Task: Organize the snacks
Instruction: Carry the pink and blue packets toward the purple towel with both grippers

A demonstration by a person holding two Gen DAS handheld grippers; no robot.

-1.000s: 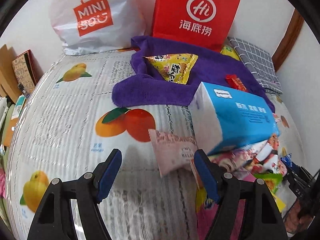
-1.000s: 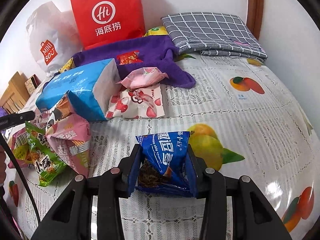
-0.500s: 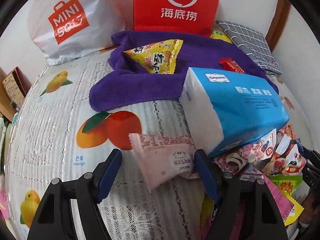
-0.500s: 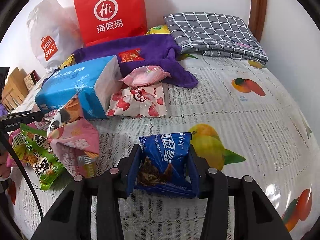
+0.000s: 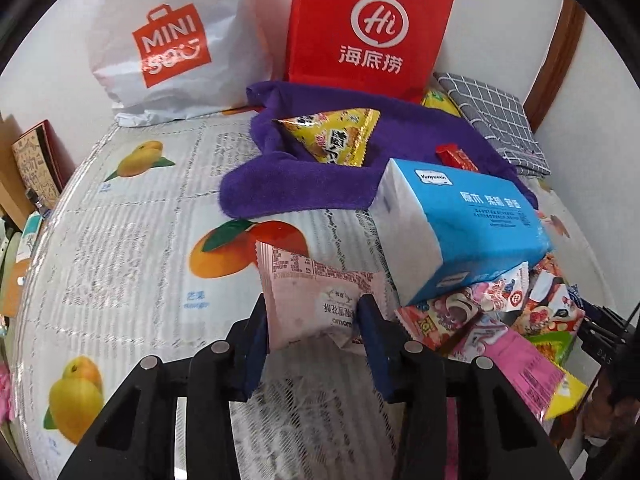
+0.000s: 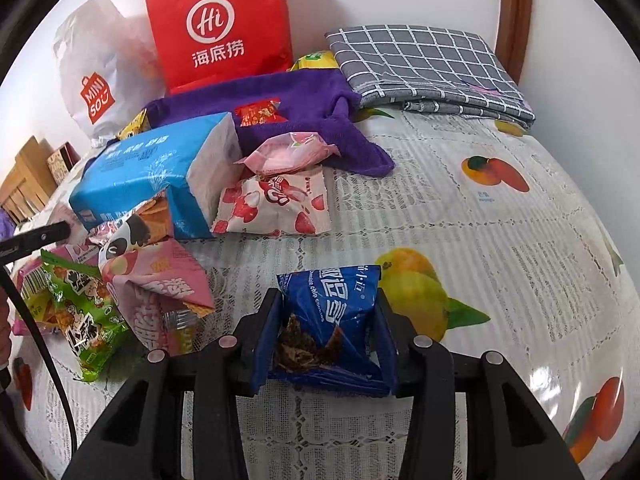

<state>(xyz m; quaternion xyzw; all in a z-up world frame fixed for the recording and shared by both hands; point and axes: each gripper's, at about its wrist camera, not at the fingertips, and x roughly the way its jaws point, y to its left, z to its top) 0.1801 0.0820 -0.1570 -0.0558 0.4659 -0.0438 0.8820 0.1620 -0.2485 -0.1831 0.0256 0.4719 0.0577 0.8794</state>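
My left gripper (image 5: 312,326) is shut on a pale pink snack packet (image 5: 316,300) that lies on the fruit-print tablecloth (image 5: 132,248), just left of a blue tissue pack (image 5: 460,220). My right gripper (image 6: 326,332) is shut on a blue cookie packet (image 6: 332,312) low over the cloth. A heap of snack bags (image 6: 120,280) lies to its left, and it also shows at the right of the left wrist view (image 5: 500,320). A yellow snack bag (image 5: 332,140) and a small red packet (image 5: 456,156) lie on a purple towel (image 5: 300,184).
A red paper bag (image 5: 368,28) and a white MINISO bag (image 5: 168,40) stand against the back wall. A folded grey checked cloth (image 6: 424,68) lies at the back right. Two pink-and-white snack packets (image 6: 280,196) lie by the tissue pack (image 6: 160,176). Boxes (image 5: 32,172) stand off the left edge.
My left gripper moved forward onto the pale pink packet and closed on it. My right gripper stayed shut on the blue cookie packet and shifted only slightly.
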